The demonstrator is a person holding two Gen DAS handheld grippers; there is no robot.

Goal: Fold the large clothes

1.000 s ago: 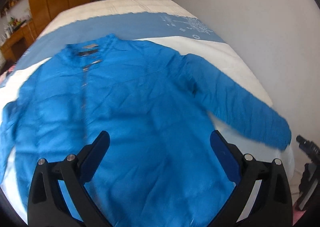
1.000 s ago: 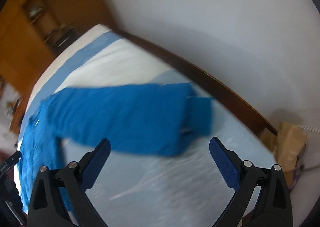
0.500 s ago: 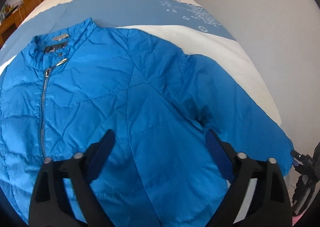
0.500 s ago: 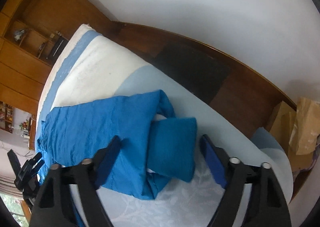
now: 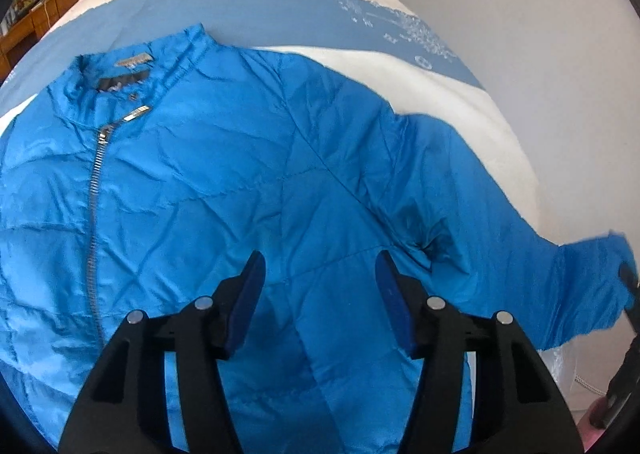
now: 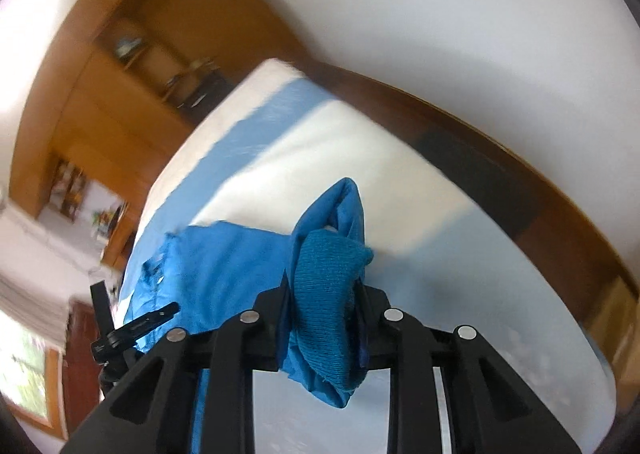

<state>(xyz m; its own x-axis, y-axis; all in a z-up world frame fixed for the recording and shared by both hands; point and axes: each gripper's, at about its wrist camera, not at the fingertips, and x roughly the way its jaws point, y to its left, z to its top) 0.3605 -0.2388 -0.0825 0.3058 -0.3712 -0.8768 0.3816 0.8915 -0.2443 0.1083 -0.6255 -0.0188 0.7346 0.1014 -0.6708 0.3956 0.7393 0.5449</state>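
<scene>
The blue jacket (image 5: 248, 174) lies front-up on the bed (image 5: 460, 94), collar toward the far edge, zip (image 5: 94, 222) closed along its length; its body covers the bed's near half. The left wrist view shows the left hand-held gripper (image 5: 320, 286) above the jacket's lower front, jaws wide apart with nothing between them; it also shows one sleeve (image 5: 520, 238) stretched toward the bed's wall-side edge, the sleeve end raised off the bed. That view does not show what holds the sleeve end. The right wrist view supplies this: the right hand-held gripper (image 6: 324, 306) is clamped narrow on the knitted cuff (image 6: 328, 286), with sleeve fabric bunched above and hanging below the jaws. Only the right wrist view shows the wooden bed frame (image 6: 520, 190) and the wooden shelving (image 6: 132, 66) beyond the bed's far corner.
</scene>
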